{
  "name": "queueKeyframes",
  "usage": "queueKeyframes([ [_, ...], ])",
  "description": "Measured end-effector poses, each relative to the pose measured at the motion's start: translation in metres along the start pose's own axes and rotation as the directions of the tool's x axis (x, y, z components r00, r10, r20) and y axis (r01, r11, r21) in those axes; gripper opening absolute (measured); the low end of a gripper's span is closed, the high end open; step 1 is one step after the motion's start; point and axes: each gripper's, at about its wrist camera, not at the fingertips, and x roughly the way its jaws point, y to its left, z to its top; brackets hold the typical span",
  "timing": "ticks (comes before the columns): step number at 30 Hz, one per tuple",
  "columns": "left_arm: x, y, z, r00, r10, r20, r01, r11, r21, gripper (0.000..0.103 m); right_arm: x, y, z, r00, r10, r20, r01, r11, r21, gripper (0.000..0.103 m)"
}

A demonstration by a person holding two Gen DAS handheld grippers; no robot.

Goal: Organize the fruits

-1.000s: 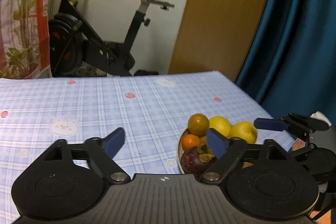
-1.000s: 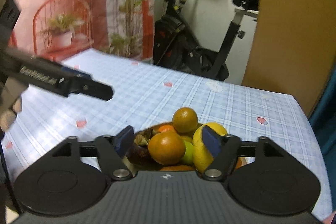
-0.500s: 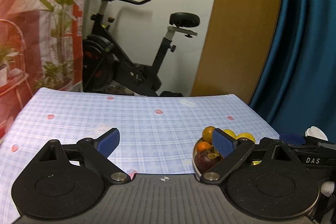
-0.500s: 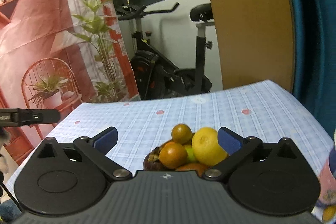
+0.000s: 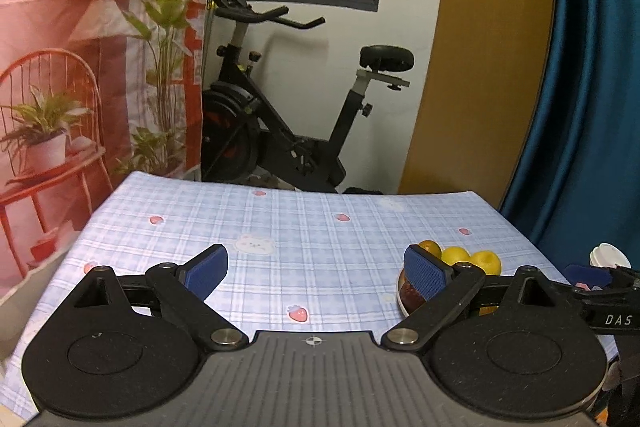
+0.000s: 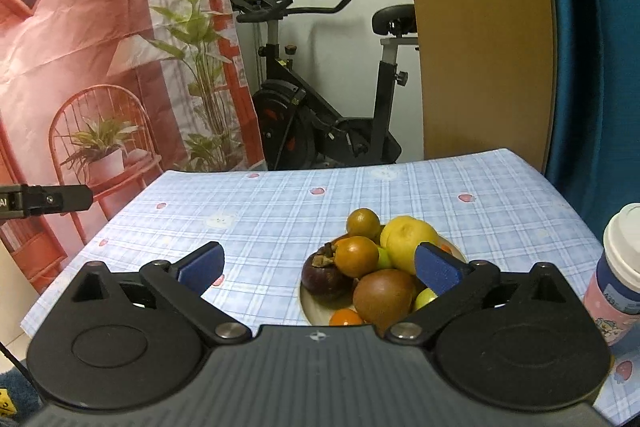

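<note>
Both grippers, left gripper (image 5: 316,269) and right gripper (image 6: 318,261), had drawn back from the plate (image 6: 310,301), jaws apart and empty. The fruits (image 6: 380,259) sat piled there; sorting appeared finished.

A shallow pale plate (image 6: 310,307) sits on the blue checked surface (image 6: 280,211) toward its right side, heaped with fruit. On the left of the heap lies a dark purple mangosteen (image 6: 325,277) with its dry calyx up; a glossy orange-brown fruit (image 6: 356,255) rests against it, a smaller one (image 6: 363,223) sits at the back, and a large yellow lemon (image 6: 406,241) leans beside them. At the front lie a big brown round fruit (image 6: 384,297), a small orange one (image 6: 346,317) and bits of green fruit (image 6: 425,298) between.
</note>
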Motion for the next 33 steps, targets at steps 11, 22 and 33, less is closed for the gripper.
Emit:
queueKeyframes([
  [11, -0.014, -0.012, -0.001, 0.998, 0.046, 0.04, -0.048, 0.997, 0.057, 0.097, -0.018, 0.008, 0.006, 0.999, -0.011, 0.033, 0.011, 1.0, -0.013, 0.103],
  [22, -0.017, -0.01, -0.003, 0.998, 0.045, 0.043, -0.047, 0.998, 0.051, 0.098, -0.022, 0.009, 0.006, 0.999, -0.006, 0.04, 0.007, 1.0, -0.011, 0.103],
  [33, -0.021, -0.012, -0.005, 0.997, 0.062, 0.04, -0.065, 0.996, 0.059, 0.098, -0.022, 0.009, 0.006, 0.999, -0.007, 0.041, 0.008, 1.0, -0.013, 0.103],
])
